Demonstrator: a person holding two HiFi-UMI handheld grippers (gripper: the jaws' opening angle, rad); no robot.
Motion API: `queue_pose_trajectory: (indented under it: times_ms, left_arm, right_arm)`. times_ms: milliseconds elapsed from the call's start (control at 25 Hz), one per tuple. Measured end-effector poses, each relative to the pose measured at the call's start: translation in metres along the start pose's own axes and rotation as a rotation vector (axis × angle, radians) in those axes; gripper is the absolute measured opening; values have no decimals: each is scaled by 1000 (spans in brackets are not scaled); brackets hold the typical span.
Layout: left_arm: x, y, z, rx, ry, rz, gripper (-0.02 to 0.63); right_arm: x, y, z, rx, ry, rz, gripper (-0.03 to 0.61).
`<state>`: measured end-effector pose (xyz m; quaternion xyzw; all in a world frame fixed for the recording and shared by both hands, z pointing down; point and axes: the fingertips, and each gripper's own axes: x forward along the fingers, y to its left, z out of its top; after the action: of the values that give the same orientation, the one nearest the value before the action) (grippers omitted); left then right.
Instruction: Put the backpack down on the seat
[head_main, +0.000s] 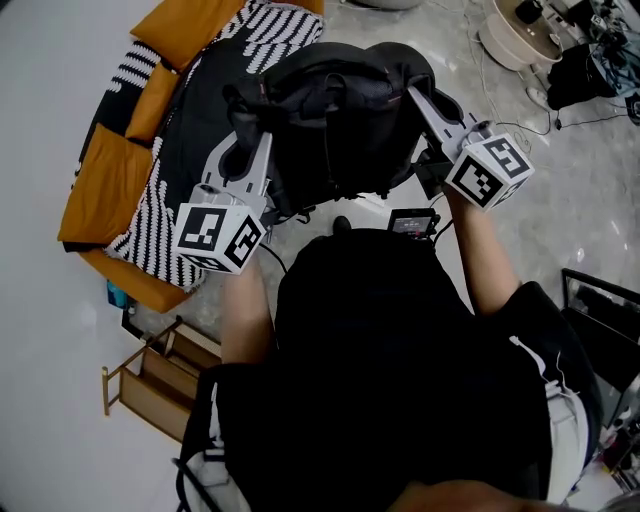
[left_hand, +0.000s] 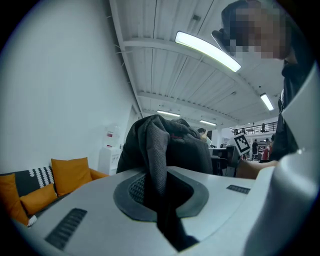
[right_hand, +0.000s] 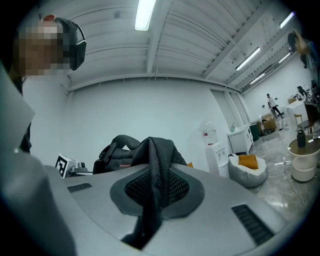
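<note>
The black backpack (head_main: 340, 120) hangs in the air in front of me, held up by its mesh shoulder straps. My left gripper (head_main: 255, 150) is shut on the left strap (left_hand: 156, 160), which runs between its jaws. My right gripper (head_main: 420, 100) is shut on the right strap (right_hand: 157, 170) in the same way. The bag's body (left_hand: 187, 145) shows beyond each pair of jaws, also in the right gripper view (right_hand: 117, 152). The seat is a sofa (head_main: 195, 110) with a dark cushion, at upper left; the bag hangs by its right edge.
Orange cushions (head_main: 105, 180) and black-and-white striped ones (head_main: 150, 225) lie on the sofa. A wooden rack (head_main: 150, 375) stands at lower left. A white round stand (head_main: 515, 35), a black bag (head_main: 580, 75) and cables are at upper right. A water dispenser (right_hand: 212, 145) and a beanbag (right_hand: 247, 167) stand by the wall.
</note>
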<state>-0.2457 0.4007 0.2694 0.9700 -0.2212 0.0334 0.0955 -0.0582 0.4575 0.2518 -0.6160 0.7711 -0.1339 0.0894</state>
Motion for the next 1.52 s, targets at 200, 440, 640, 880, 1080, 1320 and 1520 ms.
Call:
queue_pose_trajectory:
  times_ms: [200,440,640,880,1080,1320,1520]
  left_arm:
    - [34,27,7,-6,-3,20,37]
    - [75,56,3,-19,21,63,37]
    - [71,55,2,-23,21,54,37]
    - [149,91,10,-58,49,87,37]
    - [152,93,4,-46,49,119,37]
    - [177,107,8,-34,35,167,37]
    - [246,141,30,-58,53,200,37]
  right_arm:
    - [39,-29,8,5,7,28,48]
    - [79,-67,6,18,35,49,48]
    - [76,-64,4,11,37,46,48]
    - [132,-134,19,38,72,72,48]
    - [137,-139,14,7,73,90,48]
    - [162,-159,24,-71,63,115,48]
    - [219,-216,54,-64,95,145,48]
